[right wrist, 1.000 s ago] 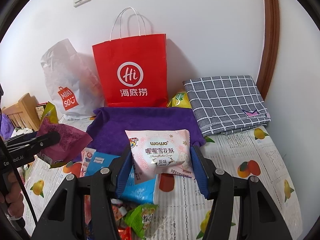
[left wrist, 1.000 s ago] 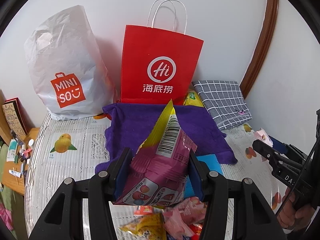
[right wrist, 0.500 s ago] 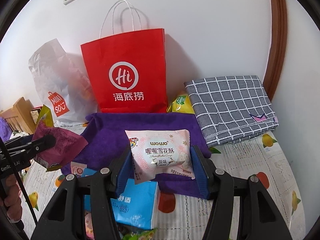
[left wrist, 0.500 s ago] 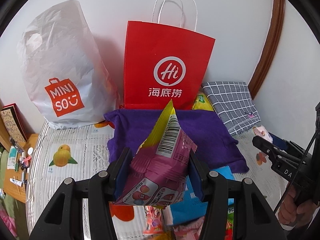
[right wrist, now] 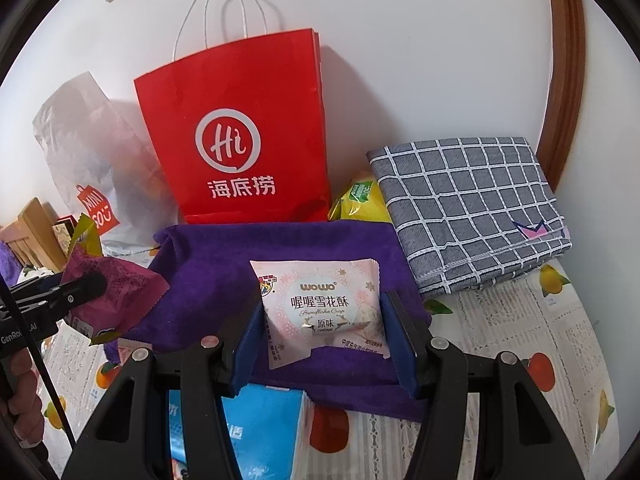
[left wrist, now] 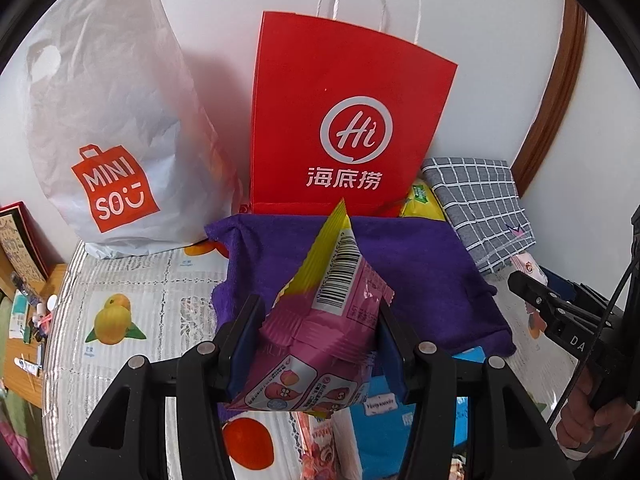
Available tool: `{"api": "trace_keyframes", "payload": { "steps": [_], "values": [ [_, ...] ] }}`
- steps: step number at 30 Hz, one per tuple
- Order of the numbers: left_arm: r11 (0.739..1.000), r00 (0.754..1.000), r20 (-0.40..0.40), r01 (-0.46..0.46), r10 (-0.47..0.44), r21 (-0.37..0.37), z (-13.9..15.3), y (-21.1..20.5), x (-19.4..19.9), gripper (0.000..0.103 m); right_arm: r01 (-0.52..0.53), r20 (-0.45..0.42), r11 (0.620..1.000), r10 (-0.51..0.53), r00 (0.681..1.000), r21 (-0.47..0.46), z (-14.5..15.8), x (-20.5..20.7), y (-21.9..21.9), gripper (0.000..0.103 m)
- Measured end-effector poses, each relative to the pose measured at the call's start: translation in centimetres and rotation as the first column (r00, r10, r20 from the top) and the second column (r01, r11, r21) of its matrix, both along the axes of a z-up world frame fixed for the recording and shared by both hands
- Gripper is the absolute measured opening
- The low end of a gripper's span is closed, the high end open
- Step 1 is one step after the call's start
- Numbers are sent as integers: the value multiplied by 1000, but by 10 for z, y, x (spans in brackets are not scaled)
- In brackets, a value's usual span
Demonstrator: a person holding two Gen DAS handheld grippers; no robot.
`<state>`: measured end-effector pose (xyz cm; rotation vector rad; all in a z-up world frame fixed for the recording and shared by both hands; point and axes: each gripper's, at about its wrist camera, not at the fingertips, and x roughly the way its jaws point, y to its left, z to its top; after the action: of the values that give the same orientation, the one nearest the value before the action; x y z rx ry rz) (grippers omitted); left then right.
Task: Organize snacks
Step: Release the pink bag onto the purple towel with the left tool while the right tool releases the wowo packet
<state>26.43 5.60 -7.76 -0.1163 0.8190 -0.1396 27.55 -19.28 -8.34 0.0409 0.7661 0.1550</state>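
Ahead of the tool we list: red paper bag (left wrist: 352,128) against the wall, white Miniso bag (left wrist: 116,128) to its left, folded grey checked cloth (right wrist: 468,208) to its right, purple towel (right wrist: 224,280) spread on the fruit-print desk cover (left wrist: 132,300).

A fuzzy purple cloth (right wrist: 280,256) lies before a matt red paper bag (right wrist: 240,128) and a crinkled white plastic bag (left wrist: 108,112).

Bright, even daylight throughout. Soft shadows behind the red paper bag (right wrist: 236,136) on the white wall (right wrist: 420,60). Sharp focus mid-frame; strong fisheye bending and black vignette at corners. Mild sheen on the pink snack packet (right wrist: 324,312).
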Motion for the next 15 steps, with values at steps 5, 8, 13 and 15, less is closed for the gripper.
{"api": "trace_keyframes", "payload": {
  "steps": [5, 8, 13, 15],
  "values": [
    [1000, 1000, -12, -4, 4, 8, -6, 1, 11, 51, 1, -15, 1000, -1, 1000, 3, -7, 13, 0, 56],
    [1000, 1000, -18, -5, 5, 15, -9, 1, 17, 51, 1, -19, 1000, -1, 1000, 5, -12, 22, 0, 56],
    [1000, 999, -31, -7, 7, 13, -13, 4, 27, 51, -5, -29, 1000, 5, 1000, 3, -16, 35, 1, 56],
    [1000, 999, -31, -7, 7, 17, -14, 4, 31, 51, -5, -30, 1000, 5, 1000, -11, -16, 40, 1, 56]
  ]
}}
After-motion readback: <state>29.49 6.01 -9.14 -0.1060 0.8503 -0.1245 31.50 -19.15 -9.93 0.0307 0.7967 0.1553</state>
